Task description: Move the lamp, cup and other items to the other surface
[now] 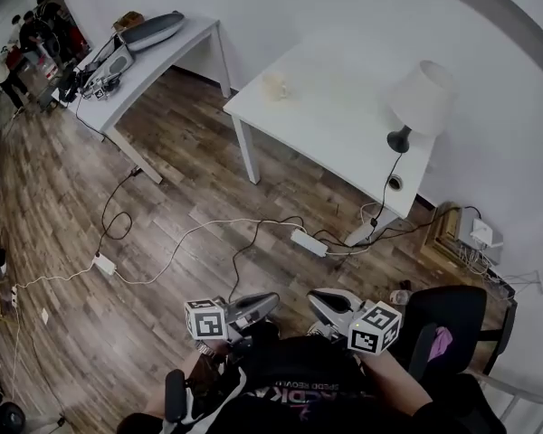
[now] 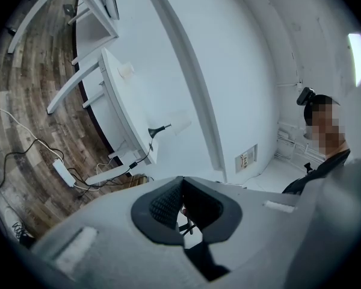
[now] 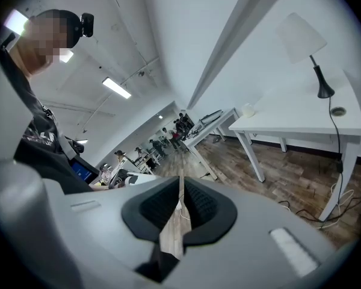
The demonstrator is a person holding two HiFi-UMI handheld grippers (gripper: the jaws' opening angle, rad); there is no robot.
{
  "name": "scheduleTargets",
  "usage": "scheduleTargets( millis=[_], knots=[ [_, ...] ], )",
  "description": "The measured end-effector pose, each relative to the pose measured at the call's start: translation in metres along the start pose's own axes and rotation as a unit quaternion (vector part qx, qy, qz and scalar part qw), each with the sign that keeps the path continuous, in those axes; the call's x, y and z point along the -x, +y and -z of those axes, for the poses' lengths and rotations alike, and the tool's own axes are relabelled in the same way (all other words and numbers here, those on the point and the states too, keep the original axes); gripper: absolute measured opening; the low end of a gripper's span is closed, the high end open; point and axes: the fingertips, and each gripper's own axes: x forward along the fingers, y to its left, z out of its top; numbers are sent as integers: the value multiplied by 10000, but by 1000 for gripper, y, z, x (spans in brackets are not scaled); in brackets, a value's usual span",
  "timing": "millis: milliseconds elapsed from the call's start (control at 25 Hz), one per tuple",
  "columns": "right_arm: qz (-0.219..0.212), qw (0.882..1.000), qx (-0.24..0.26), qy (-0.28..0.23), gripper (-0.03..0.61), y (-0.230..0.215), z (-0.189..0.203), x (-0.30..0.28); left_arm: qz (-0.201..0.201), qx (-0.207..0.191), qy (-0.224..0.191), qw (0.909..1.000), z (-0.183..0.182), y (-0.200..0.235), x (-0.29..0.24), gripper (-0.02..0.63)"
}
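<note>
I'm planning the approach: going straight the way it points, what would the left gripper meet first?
Likely the lamp on the white table, almost dead ahead of the left gripper, with nothing nearer in that line. Depth is unclear.

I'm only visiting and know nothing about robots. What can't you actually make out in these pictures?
Head view, cup: too small to show whether anything is inside.
Head view, clutter on the far table: too small and tangled to name.
Head view, lamp: where its cord plugs in is lost among the floor cables.
Head view, people at the upper left edge: tiny, partly cut off.
</note>
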Motion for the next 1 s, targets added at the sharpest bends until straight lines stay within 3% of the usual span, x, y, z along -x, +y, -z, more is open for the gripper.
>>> scheduleTargets(
  millis=[440,720,1000],
  knots=[
    [284,9987,284,-312,57,10,-55,-96,-22,-123,-397,9991,-73,35,86,-6],
    [384,9978,473,-258,57,-10,-77,-131,-255,35,-752,9968,-87,56,127,-6],
    [529,9948,847,-214,63,-51,-124,-166,-567,66,-1315,9897,-113,70,154,-6]
  ],
)
